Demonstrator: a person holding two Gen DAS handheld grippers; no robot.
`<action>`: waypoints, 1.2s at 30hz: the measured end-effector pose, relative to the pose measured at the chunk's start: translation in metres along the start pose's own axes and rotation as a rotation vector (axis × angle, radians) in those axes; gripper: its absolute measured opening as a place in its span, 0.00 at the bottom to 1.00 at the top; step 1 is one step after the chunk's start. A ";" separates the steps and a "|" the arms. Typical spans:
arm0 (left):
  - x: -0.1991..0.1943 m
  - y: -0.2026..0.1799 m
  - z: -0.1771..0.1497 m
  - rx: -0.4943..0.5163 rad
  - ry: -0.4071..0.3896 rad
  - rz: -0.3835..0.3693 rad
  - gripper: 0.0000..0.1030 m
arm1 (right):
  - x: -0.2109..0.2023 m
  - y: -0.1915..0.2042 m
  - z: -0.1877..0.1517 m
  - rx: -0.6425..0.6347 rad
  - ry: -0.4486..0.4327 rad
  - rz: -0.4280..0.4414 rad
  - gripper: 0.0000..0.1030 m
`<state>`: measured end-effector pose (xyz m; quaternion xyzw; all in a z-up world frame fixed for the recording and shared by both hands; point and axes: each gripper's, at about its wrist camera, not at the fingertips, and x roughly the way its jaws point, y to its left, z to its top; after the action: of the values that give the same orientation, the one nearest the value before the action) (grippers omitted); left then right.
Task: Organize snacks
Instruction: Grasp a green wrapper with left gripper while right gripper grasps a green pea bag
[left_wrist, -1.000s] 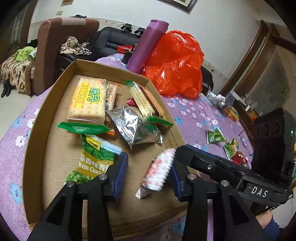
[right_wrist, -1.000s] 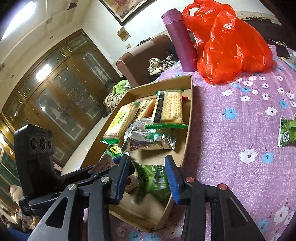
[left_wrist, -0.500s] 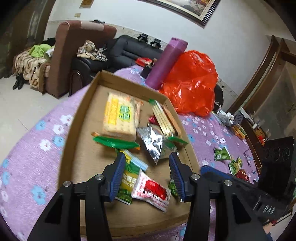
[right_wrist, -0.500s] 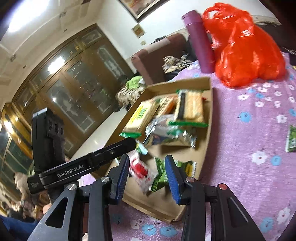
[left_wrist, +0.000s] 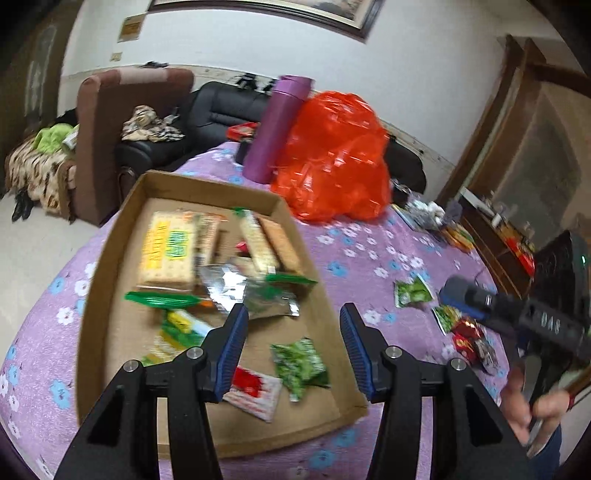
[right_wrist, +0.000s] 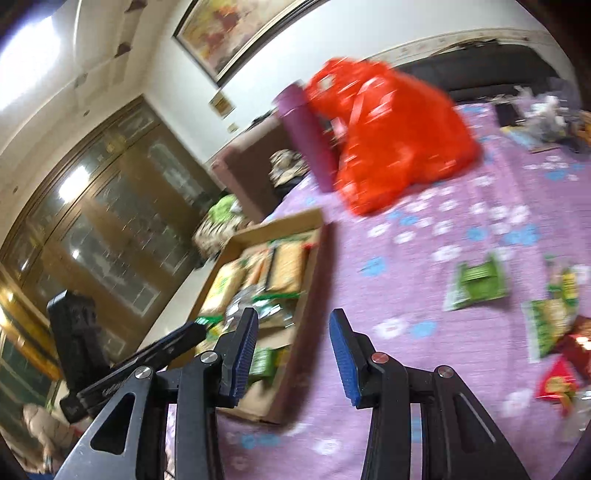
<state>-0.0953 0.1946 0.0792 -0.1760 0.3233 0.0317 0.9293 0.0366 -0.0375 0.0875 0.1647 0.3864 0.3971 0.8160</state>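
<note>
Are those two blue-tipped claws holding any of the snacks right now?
No. The left gripper is opening over the cardboard box with nothing between its pads; the right gripper is empty too.

bag: (left_wrist: 332, 158) orange, upper centre
flask: (left_wrist: 277, 125) purple, touching bag's left
armchair: (left_wrist: 110, 122) brown, upper left

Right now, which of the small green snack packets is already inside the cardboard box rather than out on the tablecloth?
The crumpled green packet beside the red-and-white sachet at the box's near end. The other small green packets lie on the purple cloth.
</note>
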 end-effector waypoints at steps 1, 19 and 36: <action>0.001 -0.008 0.000 0.020 0.004 -0.004 0.50 | -0.009 -0.008 0.002 0.019 -0.013 -0.015 0.46; 0.130 -0.173 0.023 0.285 0.298 -0.094 0.74 | -0.106 -0.142 0.010 0.322 -0.230 -0.172 0.51; 0.205 -0.178 0.008 0.265 0.300 0.040 0.37 | -0.094 -0.141 0.010 0.266 -0.186 -0.206 0.52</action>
<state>0.1019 0.0199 0.0146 -0.0483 0.4630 -0.0193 0.8848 0.0809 -0.1993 0.0598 0.2668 0.3731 0.2400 0.8556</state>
